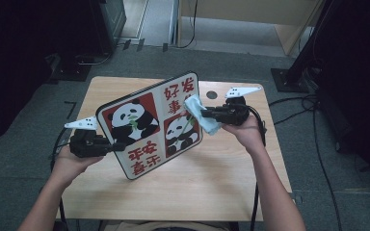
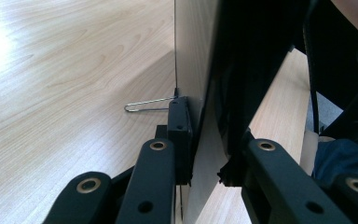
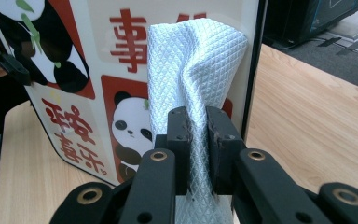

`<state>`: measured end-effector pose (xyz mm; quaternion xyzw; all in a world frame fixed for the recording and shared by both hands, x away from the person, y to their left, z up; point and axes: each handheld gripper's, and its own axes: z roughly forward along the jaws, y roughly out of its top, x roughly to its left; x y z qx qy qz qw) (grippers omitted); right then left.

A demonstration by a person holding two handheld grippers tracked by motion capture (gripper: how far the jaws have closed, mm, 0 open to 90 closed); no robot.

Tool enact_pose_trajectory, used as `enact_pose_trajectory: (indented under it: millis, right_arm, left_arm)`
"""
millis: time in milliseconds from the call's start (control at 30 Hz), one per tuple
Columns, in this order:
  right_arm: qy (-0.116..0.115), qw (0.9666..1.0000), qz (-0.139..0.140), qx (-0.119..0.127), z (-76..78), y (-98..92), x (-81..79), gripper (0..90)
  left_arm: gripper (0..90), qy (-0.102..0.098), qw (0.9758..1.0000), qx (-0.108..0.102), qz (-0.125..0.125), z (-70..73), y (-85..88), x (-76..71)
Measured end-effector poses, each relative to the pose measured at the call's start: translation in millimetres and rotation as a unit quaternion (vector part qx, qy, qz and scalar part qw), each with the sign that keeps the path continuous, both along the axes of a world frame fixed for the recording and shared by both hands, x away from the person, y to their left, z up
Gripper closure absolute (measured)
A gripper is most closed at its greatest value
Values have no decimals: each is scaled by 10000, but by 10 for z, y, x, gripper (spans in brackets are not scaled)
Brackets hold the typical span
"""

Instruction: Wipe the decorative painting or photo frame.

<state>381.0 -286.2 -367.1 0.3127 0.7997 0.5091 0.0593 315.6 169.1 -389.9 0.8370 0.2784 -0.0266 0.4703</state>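
High view: left tool [image 1: 118, 146] clamps panda board [image 1: 149, 126]; right tool [image 1: 203, 114] presses cloth [image 1: 200, 113].

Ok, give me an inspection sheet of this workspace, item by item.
Surface: light wooden table, bare apart from a round hole near the far edge.
Job's things: panda board held tilted off the table; pale blue cloth pressed against its printed face.
Clutter: a metal wire clip at the board's edge.
Grippers: left gripper shut on the panda board's edge; right gripper shut on the cloth.
Cables: black cables trail over the floor at right.
Surroundings: grey carpet, dark stands, wooden furniture behind.
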Motion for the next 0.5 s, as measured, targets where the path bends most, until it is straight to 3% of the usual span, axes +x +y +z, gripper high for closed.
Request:
enact_pose_trajectory:
  millis: [500]
  right_arm:
    - [34, 9998, -135, -129, -259, -2, -54, 818]
  left_arm:
    - [786, 1, 10000, 15, -10, 3, -5, 2]
